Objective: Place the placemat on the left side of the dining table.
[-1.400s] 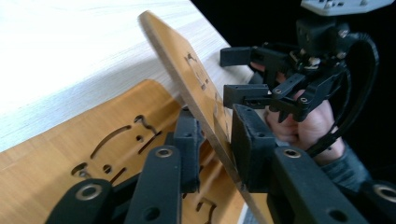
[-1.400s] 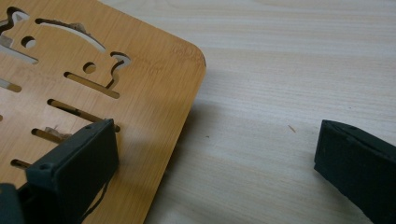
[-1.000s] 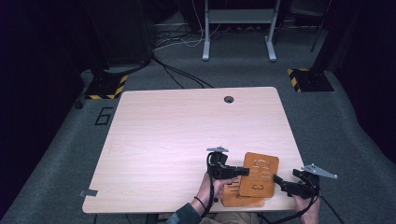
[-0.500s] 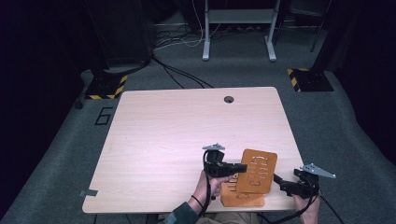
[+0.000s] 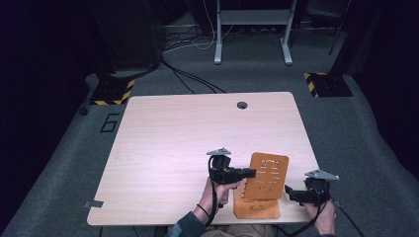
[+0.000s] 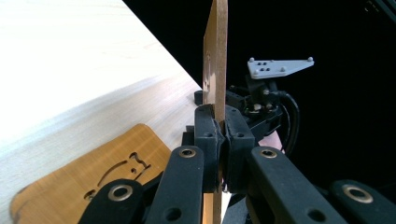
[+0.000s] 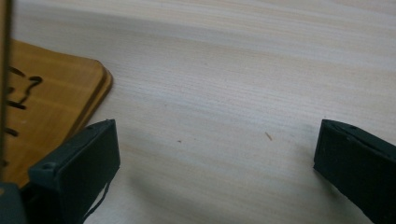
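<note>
L gripper (image 5: 247, 173) has its fingers closed tight on the edge of 1 wooden board (image 5: 267, 176), held upright & lifted off the worktop (image 5: 173, 138). In the left gripper view the board (image 6: 215, 56) stands on edge, pinched between both pads. A 2nd board (image 5: 256, 208) with cut-out slots lies flat near the worktop's front edge, just below the raised one. R gripper (image 5: 289, 193) sits low beside the flat board, fingers spread wide, nothing in them; the right gripper view shows bare worktop between them & the flat board's corner (image 7: 46, 102) at the left.

Risks, as I judge: the grip is on a thin edge only, so the board could pivot or slip out if the hand tilts. If dropped it would hit the flat board or go over the near edge. R gripper is close enough to bump the raised board on any inward move.
</note>
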